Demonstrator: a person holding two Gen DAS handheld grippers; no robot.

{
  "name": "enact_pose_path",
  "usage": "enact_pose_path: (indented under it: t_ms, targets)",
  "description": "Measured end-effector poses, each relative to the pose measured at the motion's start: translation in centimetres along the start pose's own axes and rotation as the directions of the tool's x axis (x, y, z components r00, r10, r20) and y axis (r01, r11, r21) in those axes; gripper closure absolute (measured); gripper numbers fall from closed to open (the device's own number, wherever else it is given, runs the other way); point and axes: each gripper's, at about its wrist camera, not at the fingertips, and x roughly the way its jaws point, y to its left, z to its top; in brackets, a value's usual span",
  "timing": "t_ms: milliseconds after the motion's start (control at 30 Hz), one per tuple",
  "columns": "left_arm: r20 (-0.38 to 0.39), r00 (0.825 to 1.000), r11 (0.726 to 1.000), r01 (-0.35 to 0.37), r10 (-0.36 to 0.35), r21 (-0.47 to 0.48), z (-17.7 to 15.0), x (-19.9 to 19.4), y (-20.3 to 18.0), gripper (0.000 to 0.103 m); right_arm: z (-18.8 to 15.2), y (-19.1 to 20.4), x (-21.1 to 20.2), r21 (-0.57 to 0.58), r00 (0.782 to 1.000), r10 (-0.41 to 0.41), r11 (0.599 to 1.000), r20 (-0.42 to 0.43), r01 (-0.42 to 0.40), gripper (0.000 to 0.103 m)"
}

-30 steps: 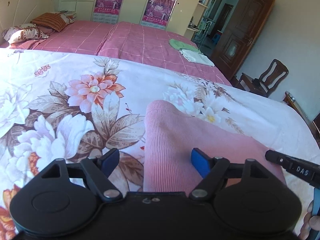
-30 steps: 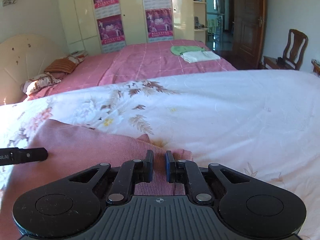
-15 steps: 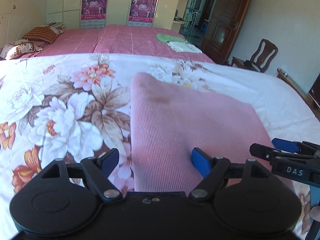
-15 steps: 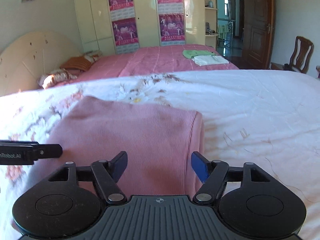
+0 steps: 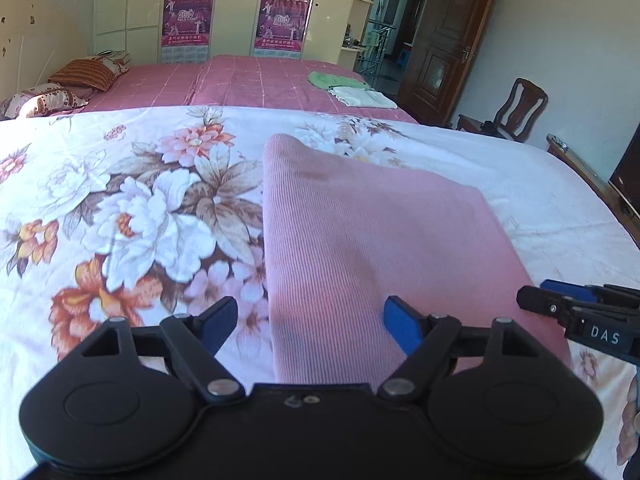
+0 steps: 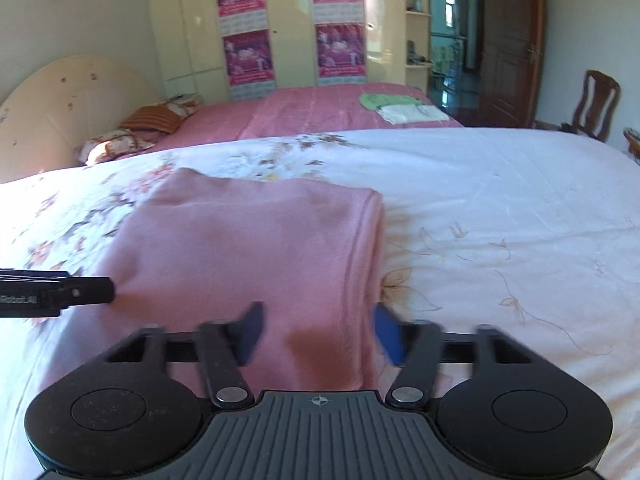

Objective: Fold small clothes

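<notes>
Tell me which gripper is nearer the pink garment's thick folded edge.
Right. The right gripper straddles the thick folded edge of the pink garment, jaws closing. The left gripper sits over the opposite side.

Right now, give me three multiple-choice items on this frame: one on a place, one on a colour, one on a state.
1. The pink garment lies on:
A. the floral bedspread
B. the chair
C. the floor

2. The topmost folded cloth on the far pink bed is:
A. blue
B. green
C. black

3. The left gripper is:
A. shut on the garment
B. open
C. out of view

Key: 1 A, flowers show around its edges; 2 B, the green cloth sits beside a white cloth; 3 B, its pads stand wide apart, pressing nothing.
</notes>
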Motion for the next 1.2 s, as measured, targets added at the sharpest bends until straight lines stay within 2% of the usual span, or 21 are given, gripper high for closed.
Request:
enact_pose_path:
  t_ms: [200,267,333,500,667,767,933,1033,1067,1133,1200]
  targets:
    - [-0.098,0.995,1.0,0.003,-0.003,-0.004,-3.1,0.8,-0.3,0.025,-2.5,1.5,-1.1,0.005,1.0,0.018,1.0,-0.014,-0.018,0.067]
    - [-0.086,0.996,1.0,-0.01,0.011,0.01,-3.7,0.9,-0.5,0.024,-3.8,1.7,-0.4,-0.043,0.997,-0.043,0.998,-0.057,0.04,0.067]
    - [-0.085,0.996,0.999,-0.03,0.032,0.021,-3.8,1.0,-0.9,0.024,-4.6,0.8,0.0,-0.016,0.997,-0.045,0.999,-0.069,0.044,0.07]
    - [-0.126,0.991,0.998,-0.045,0.05,0.038,-3.4,1.0,-1.6,0.024,-4.2,1.3,-0.1,-0.011,0.991,-0.08,0.997,-0.11,0.08,0.071]
    - [-0.14,0.988,0.996,-0.063,0.072,0.064,-3.2,1.5,-1.7,0.016,-4.1,1.3,0.2,-0.005,0.988,-0.091,0.996,-0.128,0.091,0.071]
    - [-0.14,0.987,0.996,-0.065,0.073,0.062,-3.3,1.6,-1.5,0.012,-4.1,1.0,0.1,0.004,0.989,-0.072,0.997,-0.129,0.073,0.071]
    - [-0.146,0.989,0.999,-0.021,0.028,0.046,-2.9,0.9,-0.9,0.013,-3.9,-0.1,-0.7,0.0,0.992,0.006,1.0,-0.122,-0.006,0.071]
    - [-0.099,0.995,1.0,0.007,-0.006,0.009,-1.9,-0.6,-0.2,0.012,-2.7,-1.1,-1.8,0.036,0.993,0.063,0.998,-0.096,-0.06,0.069]
    - [-0.078,0.997,1.0,0.003,-0.003,0.002,-1.4,-0.9,-0.1,0.01,-2.2,-1.5,-1.9,0.04,0.994,0.074,0.997,-0.086,-0.071,0.066]
    - [-0.071,0.997,1.0,-0.015,0.014,-0.011,-0.3,-0.5,0.1,0.007,-0.9,-2.2,-1.4,0.04,0.994,0.076,0.996,-0.079,-0.073,0.015]
    - [-0.081,0.997,0.999,-0.019,0.016,-0.034,0.9,0.5,0.4,0.007,0.1,-3.0,-0.3,0.036,0.994,0.084,0.996,-0.074,-0.081,0.013]
